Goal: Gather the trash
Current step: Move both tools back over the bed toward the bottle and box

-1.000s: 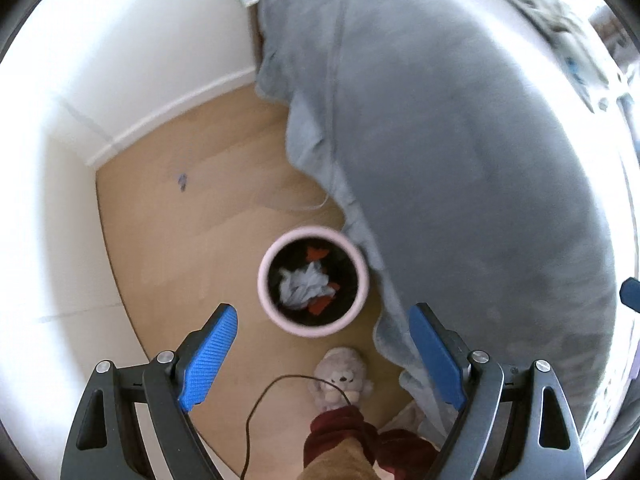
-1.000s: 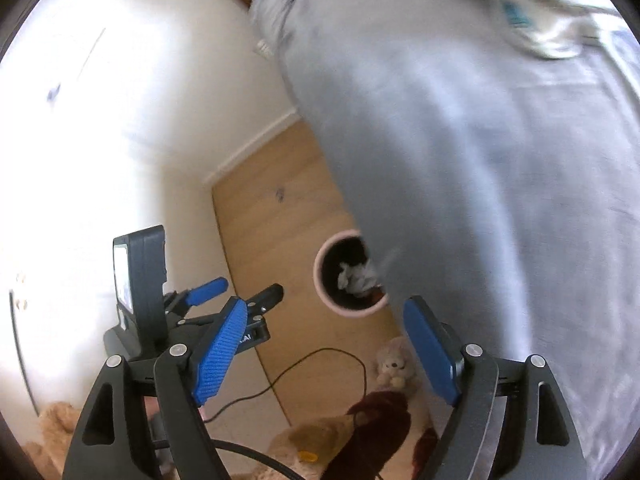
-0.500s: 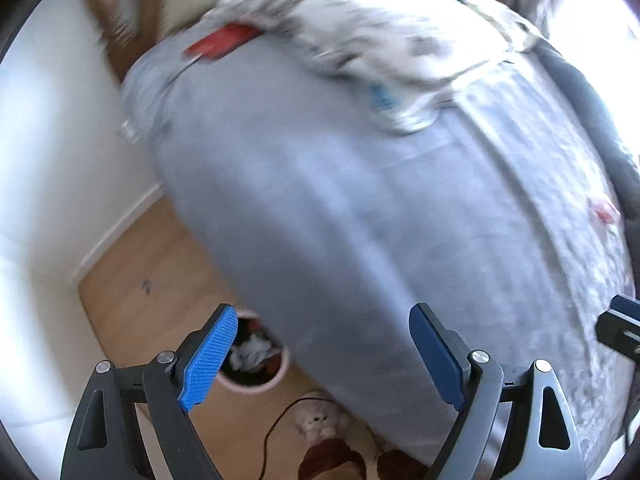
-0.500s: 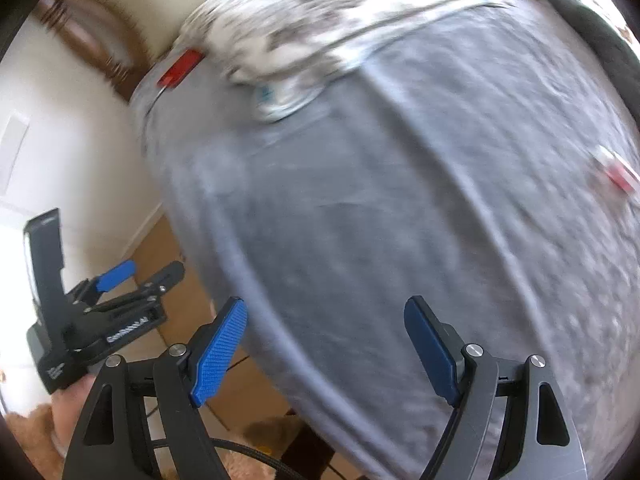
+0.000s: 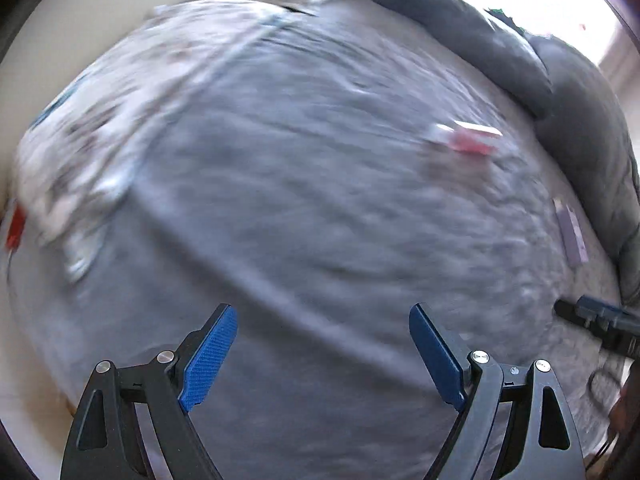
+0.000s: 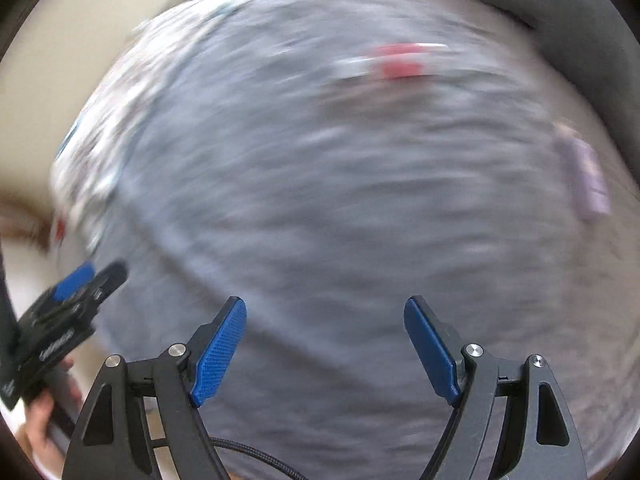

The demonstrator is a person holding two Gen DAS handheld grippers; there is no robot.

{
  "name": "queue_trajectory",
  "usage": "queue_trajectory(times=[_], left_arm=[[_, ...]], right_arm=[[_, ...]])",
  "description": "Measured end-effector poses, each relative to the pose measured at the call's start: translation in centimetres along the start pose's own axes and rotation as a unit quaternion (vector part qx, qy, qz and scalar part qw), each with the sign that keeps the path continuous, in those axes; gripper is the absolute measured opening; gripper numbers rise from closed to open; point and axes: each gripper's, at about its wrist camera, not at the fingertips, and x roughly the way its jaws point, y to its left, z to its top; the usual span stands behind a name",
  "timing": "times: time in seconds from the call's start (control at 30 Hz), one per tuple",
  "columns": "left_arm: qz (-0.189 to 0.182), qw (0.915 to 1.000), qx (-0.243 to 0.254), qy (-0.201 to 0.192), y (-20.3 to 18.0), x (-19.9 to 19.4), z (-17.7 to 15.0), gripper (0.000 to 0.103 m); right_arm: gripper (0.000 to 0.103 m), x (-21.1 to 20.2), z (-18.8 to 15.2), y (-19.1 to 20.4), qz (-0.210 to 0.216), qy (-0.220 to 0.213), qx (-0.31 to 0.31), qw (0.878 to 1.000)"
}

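The left gripper (image 5: 322, 354) hangs above the grey bedspread (image 5: 304, 208) with its jaws spread wide and nothing between them. The right gripper (image 6: 325, 350) is likewise wide and empty over the same cover; in its view the left tool shows at the lower left, held in a hand (image 6: 38, 420).

The step in hand looks like a reach for the next piece of litter. The likeliest target is the red-and-white wrapper (image 5: 466, 140) lying flat on the bedspread, well ahead of both grippers, near the dark grey pillow (image 5: 472, 36). A pale purple packet (image 5: 572, 236) lies farther right by the bed's edge.

Both views are smeared, so the person would do well to slow down, settle over the wrapper, and pinch it without catching the cloth beneath.

No bin or other container is visible in either view, so its contents cannot be told.
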Motion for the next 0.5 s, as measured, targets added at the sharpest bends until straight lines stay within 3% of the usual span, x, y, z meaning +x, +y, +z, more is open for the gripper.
queue_trajectory(times=[0.13, 0.3, 0.5], left_arm=[[-0.023, 0.9990, 0.035, 0.012, -6.8, 2.1, 2.7, 0.088], [-0.023, 0.9943, 0.101, 0.021, -14.8, 4.6, 6.1, 0.088], [-0.012, 0.9887, 0.145, 0.034, -19.8, 7.1, 8.9, 0.088]], right_arm=[[0.080, -1.1, 3.9, -10.1, -0.050, -0.023, 0.060, 0.997], [0.080, -0.9, 8.1, -20.6, -0.113, -0.039, 0.092, 0.989], [0.080, 2.8, 10.3, -27.4, -0.104, 0.002, 0.107, 0.989]])
